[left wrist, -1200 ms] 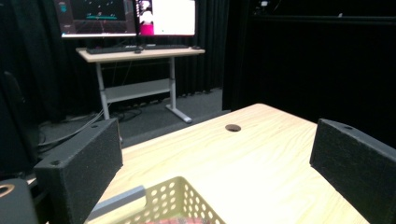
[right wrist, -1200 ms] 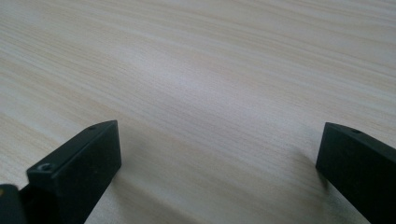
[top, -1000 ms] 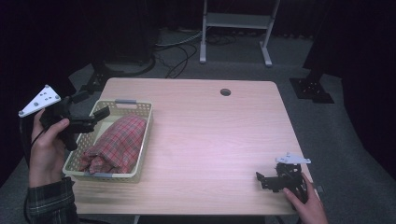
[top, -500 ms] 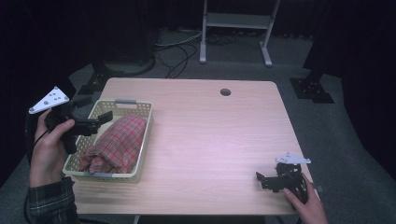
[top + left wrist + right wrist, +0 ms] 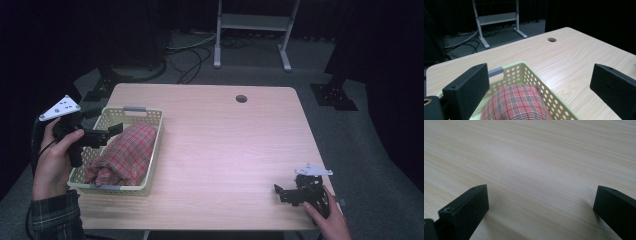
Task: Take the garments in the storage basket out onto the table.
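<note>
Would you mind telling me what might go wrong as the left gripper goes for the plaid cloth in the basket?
1. The left gripper hovers open over the basket at its left wall; a jaw could catch the perforated rim and drag or tip the light basket.
2. The cloth is a rolled bundle; a shallow pinch may grab one layer, so it unrolls or snags on the rim.
3. The right gripper rests far off on the table, so nothing steadies the basket.
</note>
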`<action>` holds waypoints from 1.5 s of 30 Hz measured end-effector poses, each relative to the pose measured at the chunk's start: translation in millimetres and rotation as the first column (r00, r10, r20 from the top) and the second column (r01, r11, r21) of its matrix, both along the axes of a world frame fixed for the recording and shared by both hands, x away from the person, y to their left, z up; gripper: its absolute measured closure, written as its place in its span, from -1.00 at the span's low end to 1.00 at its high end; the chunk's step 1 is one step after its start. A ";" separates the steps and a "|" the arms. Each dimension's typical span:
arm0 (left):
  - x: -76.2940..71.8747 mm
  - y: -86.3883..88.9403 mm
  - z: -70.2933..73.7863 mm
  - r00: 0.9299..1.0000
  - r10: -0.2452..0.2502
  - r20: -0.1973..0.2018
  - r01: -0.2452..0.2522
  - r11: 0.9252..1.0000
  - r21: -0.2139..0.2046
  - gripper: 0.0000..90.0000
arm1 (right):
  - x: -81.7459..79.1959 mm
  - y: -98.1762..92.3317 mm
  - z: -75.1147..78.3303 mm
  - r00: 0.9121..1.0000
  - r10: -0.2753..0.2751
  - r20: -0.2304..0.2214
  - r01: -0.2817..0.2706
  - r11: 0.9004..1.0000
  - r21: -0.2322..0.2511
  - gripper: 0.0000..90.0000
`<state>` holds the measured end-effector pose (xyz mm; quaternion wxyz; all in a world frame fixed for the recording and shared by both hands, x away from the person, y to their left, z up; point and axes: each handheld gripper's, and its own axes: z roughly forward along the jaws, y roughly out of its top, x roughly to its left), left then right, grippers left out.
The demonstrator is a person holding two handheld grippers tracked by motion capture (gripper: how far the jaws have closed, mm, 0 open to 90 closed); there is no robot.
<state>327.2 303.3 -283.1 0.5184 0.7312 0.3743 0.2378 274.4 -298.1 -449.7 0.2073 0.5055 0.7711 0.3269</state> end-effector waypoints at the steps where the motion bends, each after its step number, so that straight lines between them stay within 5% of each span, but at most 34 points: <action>1: 0.4 -0.2 -0.6 1.000 0.001 -0.004 -0.001 1.000 0.003 -0.95 | 0.0 0.0 0.0 1.000 0.000 0.000 0.000 1.000 0.000 -1.00; 45: 14.6 -2.0 -24.9 0.993 0.023 -0.117 -0.015 0.998 0.066 -0.95 | 0.0 0.0 0.0 1.000 0.000 0.000 0.000 1.000 0.000 -1.00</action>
